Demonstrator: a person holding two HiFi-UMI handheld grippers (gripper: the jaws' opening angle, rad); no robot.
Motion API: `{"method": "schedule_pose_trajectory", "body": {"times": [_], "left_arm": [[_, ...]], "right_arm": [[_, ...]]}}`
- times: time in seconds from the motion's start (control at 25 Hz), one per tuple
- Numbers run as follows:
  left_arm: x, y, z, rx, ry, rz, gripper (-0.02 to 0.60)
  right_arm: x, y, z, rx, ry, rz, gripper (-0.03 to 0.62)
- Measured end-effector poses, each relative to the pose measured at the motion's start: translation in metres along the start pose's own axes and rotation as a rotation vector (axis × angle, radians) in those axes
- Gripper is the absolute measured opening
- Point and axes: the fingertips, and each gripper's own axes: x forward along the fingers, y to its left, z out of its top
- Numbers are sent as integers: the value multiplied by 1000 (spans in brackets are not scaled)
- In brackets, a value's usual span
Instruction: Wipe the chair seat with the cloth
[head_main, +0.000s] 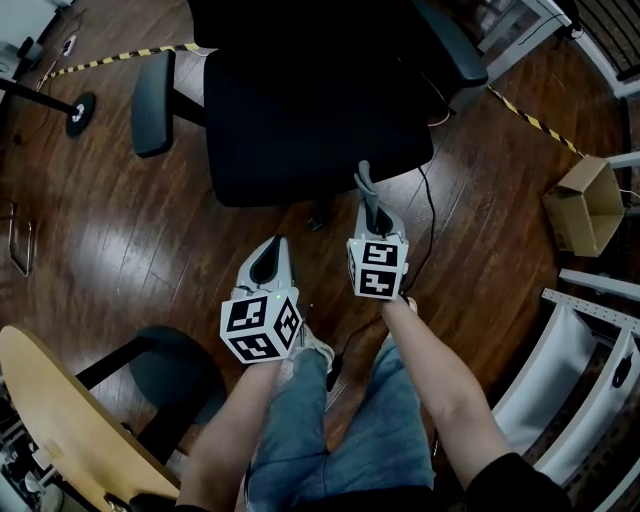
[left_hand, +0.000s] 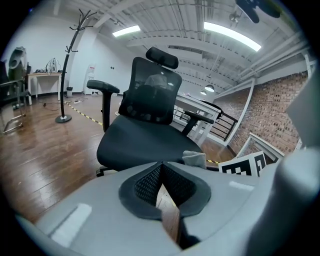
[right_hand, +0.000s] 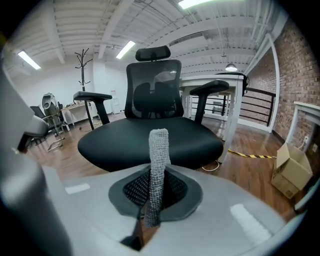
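Observation:
The black office chair (head_main: 310, 120) stands ahead of me, its wide seat (right_hand: 150, 140) facing both grippers. My right gripper (head_main: 372, 212) is shut on a grey knitted cloth (right_hand: 157, 170), which sticks up from between the jaws and reaches the seat's front edge in the head view, where the cloth (head_main: 364, 183) shows as a short grey strip. My left gripper (head_main: 268, 262) hangs lower and nearer me over the floor, jaws shut with nothing between them. In the left gripper view the seat (left_hand: 145, 142) lies ahead and the cloth (left_hand: 195, 159) shows at its right.
Dark wooden floor (head_main: 120, 250) all round. Chair armrests (head_main: 152, 103) flank the seat. A cardboard box (head_main: 585, 205) sits to the right, a black cable (head_main: 430, 230) runs under the chair, yellow-black tape (head_main: 530, 120) crosses the floor. A wooden chair (head_main: 70, 420) stands at the near left, white railing (head_main: 590, 330) at right.

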Motion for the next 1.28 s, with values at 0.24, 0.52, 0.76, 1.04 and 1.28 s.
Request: {"method": "schedule_pose_trajectory", "body": {"times": [0.24, 0.52, 0.76, 1.04, 1.28], "left_arm": [[-21, 38, -6, -16, -7, 22, 3], [-45, 86, -11, -53, -16, 75, 3], [-56, 114, -5, -74, -31, 104, 3], [-65, 141, -1, -103, -50, 125, 3], [-60, 134, 4, -132, -66, 93, 3]], "right_arm": [[5, 64, -5, -3, -8, 59, 6], [12, 144, -5, -29, -9, 141, 6], [16, 199, 2, -38, -11, 209, 6], [16, 246, 1, -51, -9, 269, 6], [7, 243, 14, -104, -18, 277, 6]]}}
